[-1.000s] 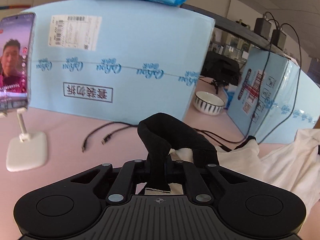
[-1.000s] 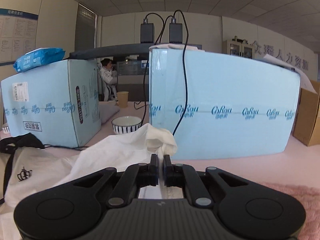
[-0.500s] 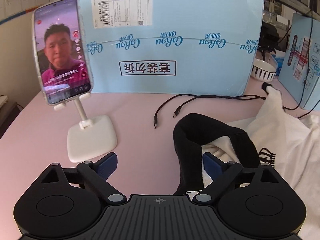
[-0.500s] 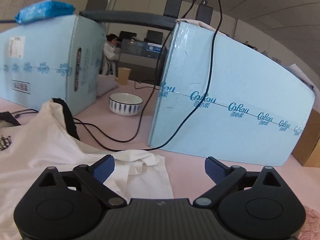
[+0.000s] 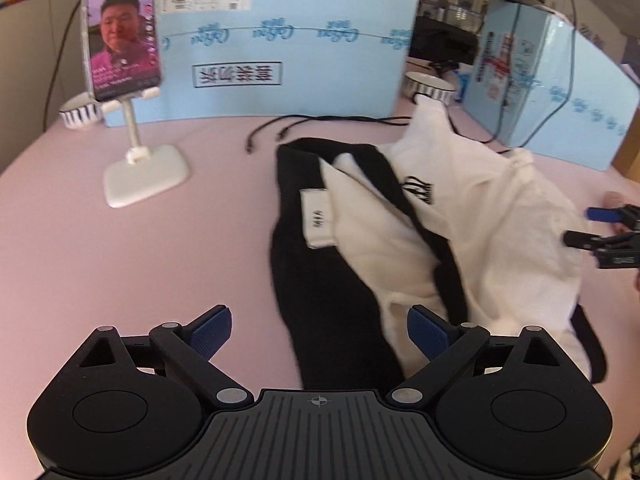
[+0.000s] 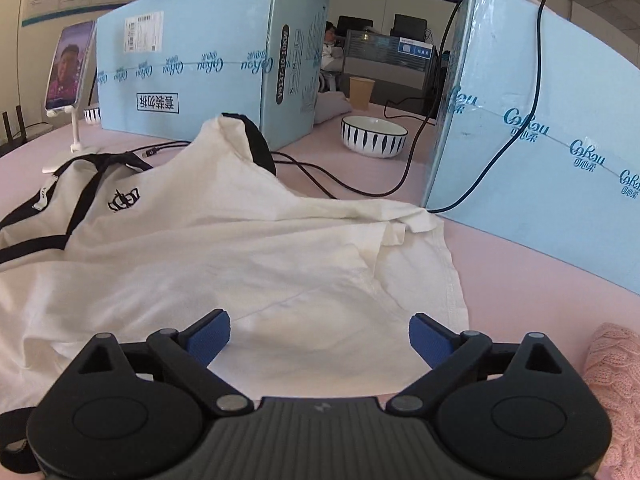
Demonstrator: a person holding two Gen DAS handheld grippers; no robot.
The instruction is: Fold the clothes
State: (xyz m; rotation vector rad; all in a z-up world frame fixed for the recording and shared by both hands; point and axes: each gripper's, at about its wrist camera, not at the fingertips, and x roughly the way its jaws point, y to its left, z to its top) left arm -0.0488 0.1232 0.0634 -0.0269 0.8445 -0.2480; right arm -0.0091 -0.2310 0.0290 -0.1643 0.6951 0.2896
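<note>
Left claw (image 5: 319, 330) spread above white shirt (image 5: 500, 216), phone stand (image 5: 144, 172), blue boxes (image 5: 288, 44) behind

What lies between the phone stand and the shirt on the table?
In the left wrist view, bare pink table separates the phone stand from the shirt; farther back, two loose cable ends lie in that gap.

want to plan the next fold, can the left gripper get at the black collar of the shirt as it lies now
Probably yes. The left gripper is open, with the black collar lying flat on the pink table right ahead of its fingers. Nothing lies over that stretch; the phone stand is off to the side.
</note>
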